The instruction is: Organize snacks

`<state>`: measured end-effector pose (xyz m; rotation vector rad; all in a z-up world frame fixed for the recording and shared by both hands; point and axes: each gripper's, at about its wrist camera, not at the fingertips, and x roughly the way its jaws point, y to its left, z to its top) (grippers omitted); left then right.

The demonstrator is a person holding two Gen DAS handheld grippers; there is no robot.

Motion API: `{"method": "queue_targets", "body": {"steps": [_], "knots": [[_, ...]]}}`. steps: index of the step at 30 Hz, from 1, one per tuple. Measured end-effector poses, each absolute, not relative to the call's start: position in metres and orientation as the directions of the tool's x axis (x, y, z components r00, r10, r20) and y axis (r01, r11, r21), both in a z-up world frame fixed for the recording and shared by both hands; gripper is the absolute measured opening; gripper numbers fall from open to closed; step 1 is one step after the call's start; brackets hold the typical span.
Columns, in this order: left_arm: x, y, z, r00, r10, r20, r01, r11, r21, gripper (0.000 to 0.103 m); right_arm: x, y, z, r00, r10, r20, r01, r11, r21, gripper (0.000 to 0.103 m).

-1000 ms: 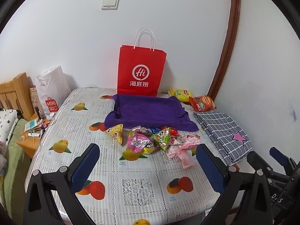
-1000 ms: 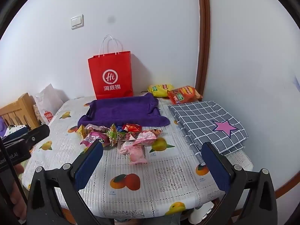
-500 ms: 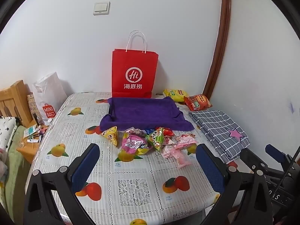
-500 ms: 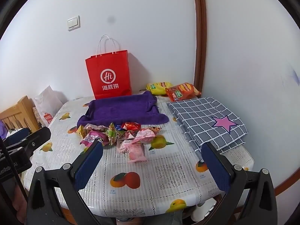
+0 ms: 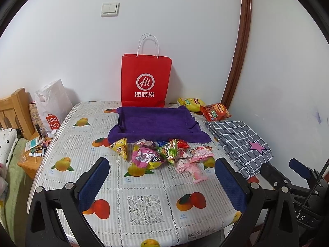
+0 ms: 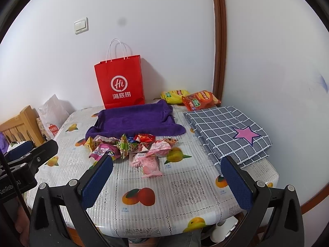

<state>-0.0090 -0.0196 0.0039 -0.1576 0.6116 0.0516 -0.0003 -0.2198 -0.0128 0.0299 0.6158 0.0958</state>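
A pile of small snack packets (image 5: 162,154) (image 6: 131,148) lies mid-table, in front of a tray draped in purple cloth (image 5: 156,123) (image 6: 133,121). Two larger bags, yellow (image 5: 191,103) (image 6: 174,95) and orange-red (image 5: 216,111) (image 6: 200,99), rest at the back right corner. My left gripper (image 5: 162,177) hangs open above the table's near part, short of the pile, nothing between its fingers. My right gripper (image 6: 166,175) is open too, near the front edge, with a pink packet (image 6: 150,164) just ahead of it.
A red paper bag (image 5: 145,82) (image 6: 120,84) stands against the back wall. A folded grey checked cloth with a pink star (image 5: 240,142) (image 6: 228,131) covers the table's right side. Left of the table are a white bag (image 5: 52,109) and a wooden bedside stand (image 5: 30,160).
Both grippers have drawn back and tipped slightly, so the table and pile sit a little farther away and lower in view. Both stay open; nothing on the table moved.
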Motion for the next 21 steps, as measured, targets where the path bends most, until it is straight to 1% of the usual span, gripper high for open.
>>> {"method": "queue_targets", "body": {"steps": [21], "knots": [[-0.0092,-0.0184,-0.0016,0.812,0.0,-0.583,-0.096,0.986,-0.135,0.103,-0.0055,-0.2157,-0.0152,0.814,0.099,-0.573,-0.08,0.995,0.058,0.103]]}}
